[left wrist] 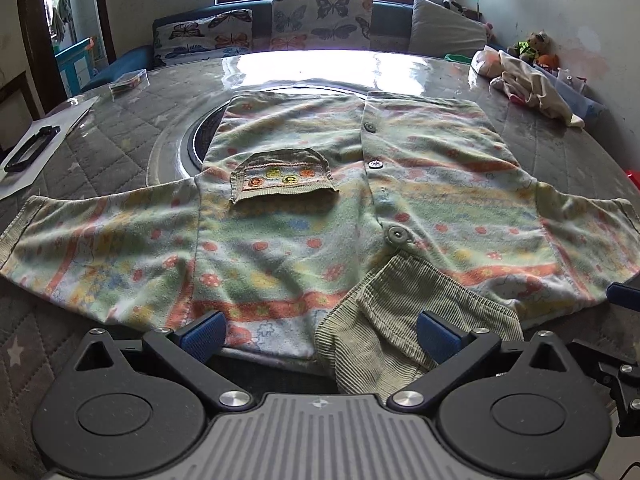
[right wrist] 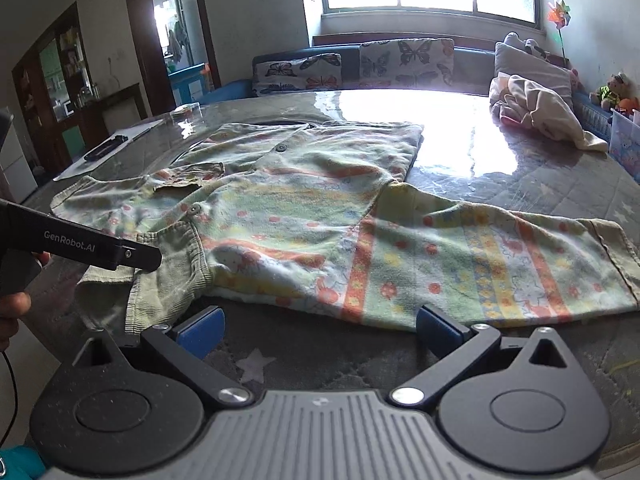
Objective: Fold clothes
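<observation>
While the shirt (left wrist: 320,208) lies spread face up on the tabletop (left wrist: 120,128), sleeves out to both sides, both tongs hang wide and hold nothing. The left tongs (left wrist: 320,336) sit at the near edge by the collar (left wrist: 400,320), blue pads (left wrist: 202,336) either side of the neckline. The right tongs (right wrist: 320,330) sit just short of the shirt's right sleeve (right wrist: 500,256), over bare quilted cover. A pocket (left wrist: 282,178) shows on the chest, with buttons (left wrist: 396,234) down the front. A crumpled cloth (left wrist: 532,88) lies well apart at the far right.
</observation>
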The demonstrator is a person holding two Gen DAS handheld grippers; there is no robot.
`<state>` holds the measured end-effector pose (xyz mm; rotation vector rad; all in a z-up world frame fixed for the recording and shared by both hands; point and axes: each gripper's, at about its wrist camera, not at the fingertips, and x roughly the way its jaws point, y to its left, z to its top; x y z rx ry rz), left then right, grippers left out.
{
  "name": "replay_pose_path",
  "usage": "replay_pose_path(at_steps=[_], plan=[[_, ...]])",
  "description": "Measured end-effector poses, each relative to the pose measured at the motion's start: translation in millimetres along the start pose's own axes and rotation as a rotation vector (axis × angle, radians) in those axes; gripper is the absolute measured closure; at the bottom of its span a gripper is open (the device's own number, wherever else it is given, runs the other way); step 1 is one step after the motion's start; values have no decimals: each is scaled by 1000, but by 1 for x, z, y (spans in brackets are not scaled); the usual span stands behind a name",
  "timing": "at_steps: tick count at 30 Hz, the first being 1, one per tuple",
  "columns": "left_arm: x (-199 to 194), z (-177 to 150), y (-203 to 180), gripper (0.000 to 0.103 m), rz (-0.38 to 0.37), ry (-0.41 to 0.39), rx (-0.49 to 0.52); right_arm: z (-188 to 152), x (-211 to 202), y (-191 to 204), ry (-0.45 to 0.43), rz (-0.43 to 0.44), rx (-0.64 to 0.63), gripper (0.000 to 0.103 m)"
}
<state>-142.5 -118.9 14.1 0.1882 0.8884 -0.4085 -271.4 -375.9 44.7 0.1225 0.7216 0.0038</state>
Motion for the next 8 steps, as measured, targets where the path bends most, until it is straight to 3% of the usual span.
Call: replay_pose_path(at_steps=[8], plan=[[2, 2, -1, 0, 8, 10, -3, 1, 2, 4, 17, -20, -25, 0]])
